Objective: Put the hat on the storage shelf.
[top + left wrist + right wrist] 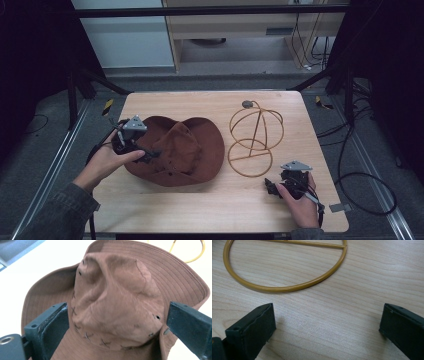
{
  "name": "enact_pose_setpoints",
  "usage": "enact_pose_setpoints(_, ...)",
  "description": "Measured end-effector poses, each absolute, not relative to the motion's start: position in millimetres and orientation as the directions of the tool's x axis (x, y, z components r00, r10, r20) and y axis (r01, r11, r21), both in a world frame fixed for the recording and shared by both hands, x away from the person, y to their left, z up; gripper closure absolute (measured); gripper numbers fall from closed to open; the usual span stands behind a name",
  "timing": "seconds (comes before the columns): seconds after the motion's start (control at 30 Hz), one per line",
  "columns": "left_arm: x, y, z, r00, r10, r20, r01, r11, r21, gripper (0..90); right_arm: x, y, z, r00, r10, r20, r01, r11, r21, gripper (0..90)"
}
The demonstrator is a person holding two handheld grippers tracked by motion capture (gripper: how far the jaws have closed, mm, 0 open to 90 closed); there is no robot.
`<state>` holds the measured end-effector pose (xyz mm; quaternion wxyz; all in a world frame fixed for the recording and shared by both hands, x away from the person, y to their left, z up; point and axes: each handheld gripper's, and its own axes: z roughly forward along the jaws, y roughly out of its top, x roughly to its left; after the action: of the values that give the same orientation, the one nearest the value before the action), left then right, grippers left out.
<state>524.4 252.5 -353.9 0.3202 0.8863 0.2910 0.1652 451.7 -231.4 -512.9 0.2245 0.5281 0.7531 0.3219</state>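
I count one brown brimmed hat [177, 150] at the wooden table's [210, 205] centre-left, one gold wire hat stand [254, 137] at its 3 o'clock, and two grippers. My left gripper [150, 156] has its jaws spread wide around the crown; its own view adds cross-stitching and eyelets. My right gripper [272, 187], jaws apart and empty, sits at the stand's 5 o'clock; its view shows the base ring [287, 287].

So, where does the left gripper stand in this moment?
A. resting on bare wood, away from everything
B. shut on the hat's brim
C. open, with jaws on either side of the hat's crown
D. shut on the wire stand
C: in the left gripper view the left gripper has its jaws spread wide, with the crown of the brown hat between them.
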Motion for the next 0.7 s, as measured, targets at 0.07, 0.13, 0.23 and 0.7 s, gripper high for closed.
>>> enact_pose_setpoints(0.07,528.8,248.4,-347.4,0.777,0.619,0.114,0.405,-0.63,0.663,3.8,451.8,-231.5,-513.0,-0.342,0.94,-0.002,0.649,0.238,0.723,0.4)
enact_pose_setpoints(0.13,533.2,243.6,-342.2,0.783,0.61,0.122,0.398,-0.642,0.655,3.6,451.8,-231.5,-512.9,-0.342,0.94,0.0,0.65,0.237,0.722,0.4)
enact_pose_setpoints(0.23,539.0,235.9,-335.4,0.791,0.594,0.149,0.379,-0.665,0.643,3.7,451.8,-231.5,-513.0,-0.342,0.94,0.0,0.65,0.237,0.722,0.4)
enact_pose_setpoints(0.7,558.5,195.7,-337.6,0.816,0.553,0.167,0.381,-0.734,0.563,4.3,451.8,-231.6,-513.1,-0.342,0.94,-0.003,0.649,0.239,0.722,0.4)
